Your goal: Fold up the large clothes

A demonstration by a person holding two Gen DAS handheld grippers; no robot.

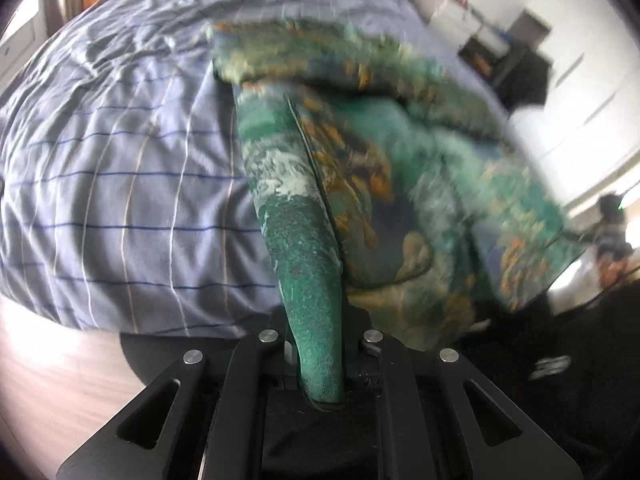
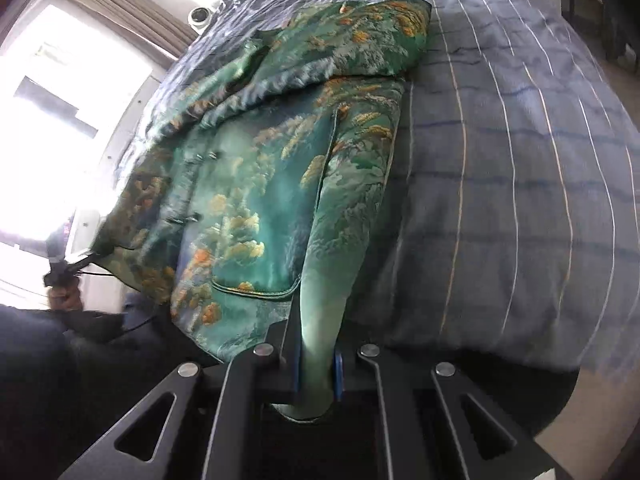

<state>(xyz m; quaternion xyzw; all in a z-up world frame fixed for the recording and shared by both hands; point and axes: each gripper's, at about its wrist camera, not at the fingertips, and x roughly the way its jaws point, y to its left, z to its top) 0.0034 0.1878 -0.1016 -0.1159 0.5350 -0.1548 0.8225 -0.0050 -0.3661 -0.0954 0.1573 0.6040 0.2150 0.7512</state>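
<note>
A green satin jacket [image 1: 360, 152] with orange and pale tree patterns lies on a bed, its near hem lifted off the cover. My left gripper [image 1: 320, 344] is shut on a bunched corner of that hem, which runs up from between its jaws. In the right wrist view the same jacket [image 2: 256, 184] spreads toward the window, with knot buttons and a pocket showing. My right gripper [image 2: 316, 356] is shut on the other corner of the hem. The left gripper [image 2: 64, 268] shows there too at the far left, in a person's hand, gripping the jacket's edge.
The bed cover [image 1: 120, 184], grey-blue with thin white and dark lines, fills most of both views [image 2: 500, 200]. Pale floor [image 1: 52, 380] lies below the bed edge. A bright window with a curtain [image 2: 120, 12] is on one side; white cabinets [image 1: 592, 80] on the other.
</note>
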